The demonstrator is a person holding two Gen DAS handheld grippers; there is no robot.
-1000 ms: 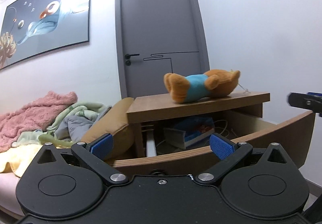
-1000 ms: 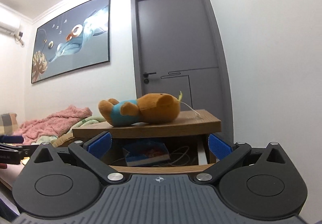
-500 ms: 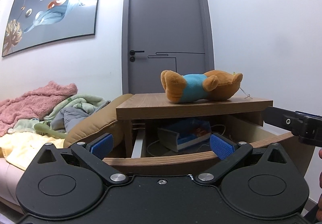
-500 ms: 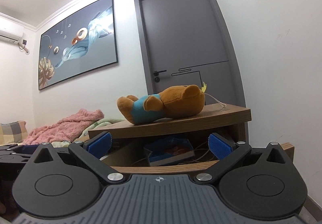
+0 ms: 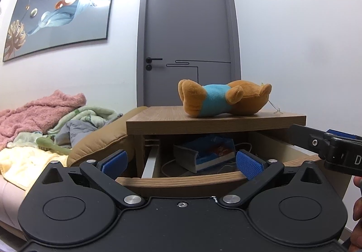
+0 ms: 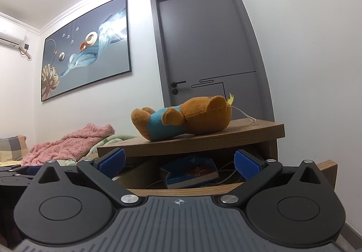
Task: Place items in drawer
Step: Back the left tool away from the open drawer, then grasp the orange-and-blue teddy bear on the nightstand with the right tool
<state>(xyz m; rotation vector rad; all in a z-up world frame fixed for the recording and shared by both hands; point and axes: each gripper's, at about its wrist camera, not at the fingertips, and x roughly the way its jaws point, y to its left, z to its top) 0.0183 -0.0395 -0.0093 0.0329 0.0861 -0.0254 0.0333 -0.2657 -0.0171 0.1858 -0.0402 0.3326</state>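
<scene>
A brown plush bear in a blue shirt (image 5: 222, 100) lies on its side on top of the wooden nightstand (image 5: 215, 121); it also shows in the right wrist view (image 6: 183, 118). The drawer (image 5: 181, 180) below stands pulled open, with a blue box (image 5: 204, 154) and white cables inside; the box also shows in the right wrist view (image 6: 190, 171). My left gripper (image 5: 181, 162) is open and empty, in front of the drawer front. My right gripper (image 6: 178, 161) is open and empty, low before the drawer (image 6: 181, 189); its body shows at the right of the left wrist view (image 5: 332, 150).
A bed to the left holds a pink blanket (image 5: 34, 114), green and grey cloths and a tan pillow (image 5: 101, 143). A grey door (image 5: 187, 39) stands behind the nightstand. A white wall (image 6: 305, 70) runs close along its right side. A picture (image 6: 86, 48) hangs left.
Both grippers have shifted to the right, facing the open drawer more squarely. The right gripper has come further into the left wrist view. Both stay open; the bear has not moved.
</scene>
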